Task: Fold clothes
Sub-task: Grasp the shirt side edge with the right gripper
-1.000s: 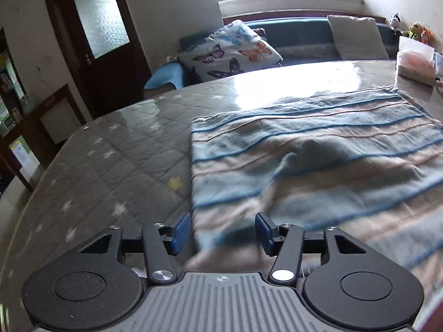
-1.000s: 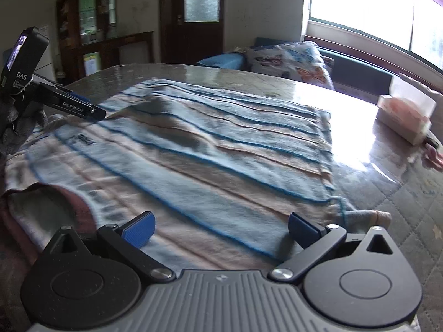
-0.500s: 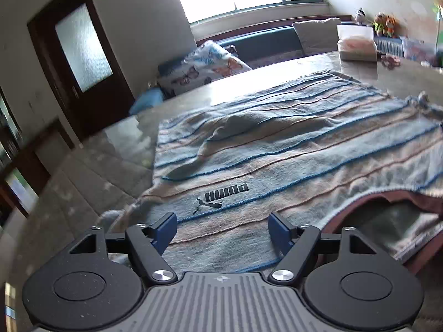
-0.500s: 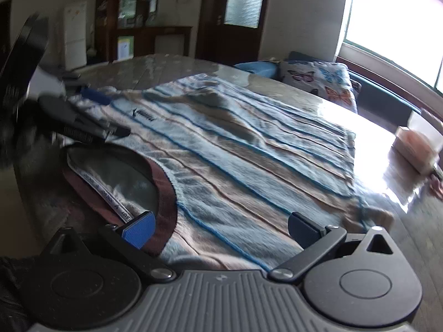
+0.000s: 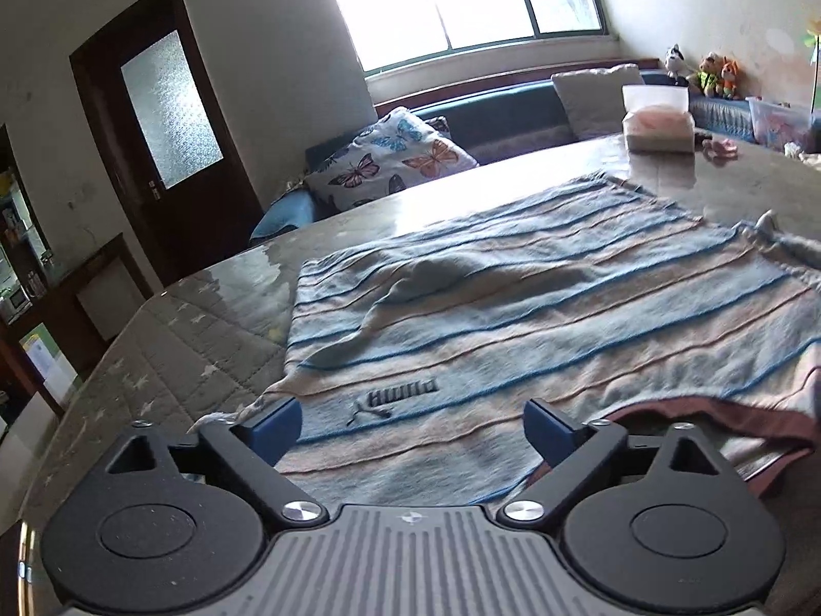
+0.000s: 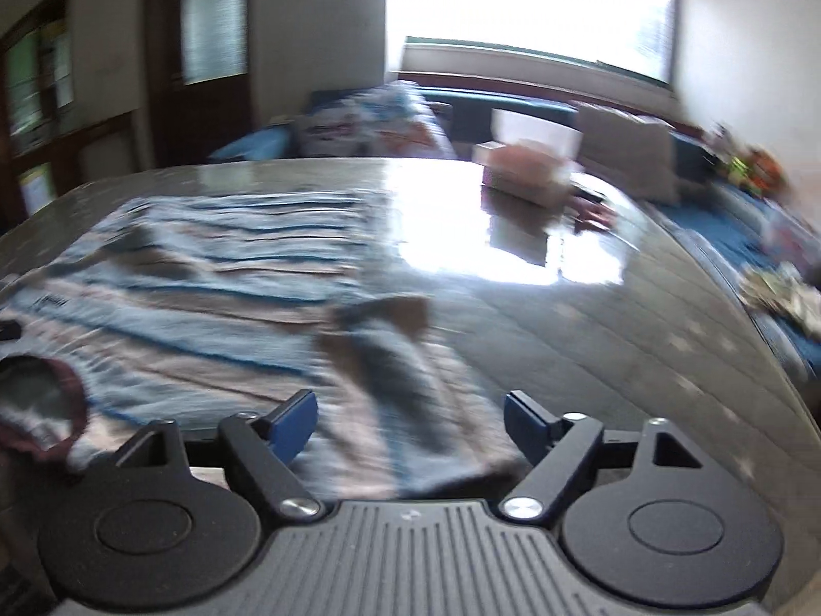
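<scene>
A striped blue and beige T-shirt (image 5: 539, 308) lies spread on the table, with a dark logo on the chest and a maroon collar (image 5: 718, 410) at the near right. My left gripper (image 5: 410, 426) is open and empty, low over the shirt's near edge beside the logo. In the right wrist view the same shirt (image 6: 205, 282) lies to the left and its sleeve (image 6: 400, 359) points toward me. My right gripper (image 6: 410, 421) is open and empty just above that sleeve. This view is blurred.
The table has a grey quilted star-pattern cover (image 5: 179, 339) under a glossy sheet. A tissue box (image 5: 657, 123) stands at the far end, also seen in the right wrist view (image 6: 528, 174). A sofa with cushions (image 5: 390, 159) lies behind, a dark door (image 5: 154, 123) at left.
Both grippers swung round the shirt's near side. The left opened wider and now sits by the logo. The right swung right, from the collar to the sleeve.
</scene>
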`<action>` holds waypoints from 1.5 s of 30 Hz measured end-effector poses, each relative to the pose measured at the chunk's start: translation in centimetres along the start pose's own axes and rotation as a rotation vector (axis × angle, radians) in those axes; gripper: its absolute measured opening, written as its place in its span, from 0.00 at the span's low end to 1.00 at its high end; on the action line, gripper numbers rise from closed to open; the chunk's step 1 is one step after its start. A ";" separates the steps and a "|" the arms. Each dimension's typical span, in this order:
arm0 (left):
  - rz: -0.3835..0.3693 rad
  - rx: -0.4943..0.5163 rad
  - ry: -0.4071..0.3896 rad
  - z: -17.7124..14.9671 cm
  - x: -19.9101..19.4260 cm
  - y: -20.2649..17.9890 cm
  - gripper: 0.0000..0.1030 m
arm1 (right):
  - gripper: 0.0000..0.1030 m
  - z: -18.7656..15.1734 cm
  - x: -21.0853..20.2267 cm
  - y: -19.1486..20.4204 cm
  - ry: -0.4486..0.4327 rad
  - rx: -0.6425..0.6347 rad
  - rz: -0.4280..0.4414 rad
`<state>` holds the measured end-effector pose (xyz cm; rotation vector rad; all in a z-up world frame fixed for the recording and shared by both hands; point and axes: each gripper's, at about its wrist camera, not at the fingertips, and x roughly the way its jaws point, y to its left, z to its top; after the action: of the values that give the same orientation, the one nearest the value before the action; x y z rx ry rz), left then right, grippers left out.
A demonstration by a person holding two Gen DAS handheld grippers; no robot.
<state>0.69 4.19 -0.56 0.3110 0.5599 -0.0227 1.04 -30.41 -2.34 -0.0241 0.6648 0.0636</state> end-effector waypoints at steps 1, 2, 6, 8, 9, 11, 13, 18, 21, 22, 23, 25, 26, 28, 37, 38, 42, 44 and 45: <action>-0.005 -0.005 -0.006 0.2 -0.1 -0.2 0.96 | 0.68 -0.2 0.0 -0.5 0.006 0.023 -0.013; -0.009 -0.010 -0.010 0.3 -0.2 -0.3 0.99 | 0.65 -0.3 0.1 -1.0 0.014 0.041 -0.025; -0.036 -0.031 -0.016 0.6 -0.4 -1.0 1.00 | 0.49 -1.1 0.4 -2.0 0.043 0.092 -0.057; -0.045 -0.035 -0.015 0.5 -0.5 -1.2 1.00 | 0.44 -1.4 0.6 -2.2 0.057 0.114 -0.060; -0.049 -0.037 -0.013 0.4 -0.6 -1.3 1.00 | 0.37 -1.5 0.6 -2.3 0.059 0.122 -0.062; -0.056 -0.042 -0.009 0.2 -0.7 -1.4 1.00 | 0.25 -1.7 0.6 -2.3 0.052 0.133 -0.069; -0.056 -0.049 -0.005 0.1 -0.7 -1.3 1.00 | 0.13 -1.5 0.3 -2.3 0.043 0.153 -0.054; -0.057 -0.076 -0.005 -0.4 -0.9 -0.5 1.00 | 0.08 -0.2 -1.1 -1.4 -0.012 0.151 -0.011; -0.062 -0.098 -0.006 -0.6 -1.0 0.1 1.00 | 0.08 1.2 -2.0 -0.2 -0.048 0.134 0.053; -0.064 -0.105 -0.006 -0.6 -1.0 0.2 1.00 | 0.08 1.8 -2.2 0.5 -0.058 0.122 0.082; -0.065 -0.112 -0.008 -0.7 -1.0 0.4 1.00 | 0.08 2.4 -2.3 1.4 -0.068 0.103 0.111; -0.068 -0.124 -0.010 -0.8 -1.1 0.6 1.00 | 0.08 3.1 -2.3 3.0 -0.079 0.067 0.161; -0.069 -0.128 -0.010 -0.9 -1.2 0.7 1.00 | 0.08 3.5 -2.3 3.8 -0.083 0.049 0.187; -0.071 -0.133 -0.010 -1.0 -1.3 0.8 1.00 | 0.08 3.8 -2.0 5.2 -0.084 0.020 0.226; -0.067 -0.150 -0.006 -1.4 -1.6 1.4 1.00 | 0.22 3.1 1.3 10.5 -0.009 -0.074 0.376; -0.065 -0.156 -0.002 -1.4 -1.6 1.6 1.00 | 0.26 3.1 1.4 10.5 -0.007 -0.080 0.375; -0.054 -0.175 0.017 -1.5 -1.4 2.6 1.00 | 0.36 3.5 1.9 10.1 -0.006 -0.102 0.355; -0.031 -0.192 0.020 -1.6 -1.4 3.2 1.00 | 0.38 4.1 2.8 9.4 -0.002 -0.112 0.317; -0.021 -0.201 0.021 -1.6 -1.4 3.7 1.00 | 0.43 4.4 3.6 9.0 0.004 -0.119 0.294</action>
<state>-0.98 8.08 -0.07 0.1103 0.5809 0.0167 5.99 -21.04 -1.06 -0.0405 0.6645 0.3862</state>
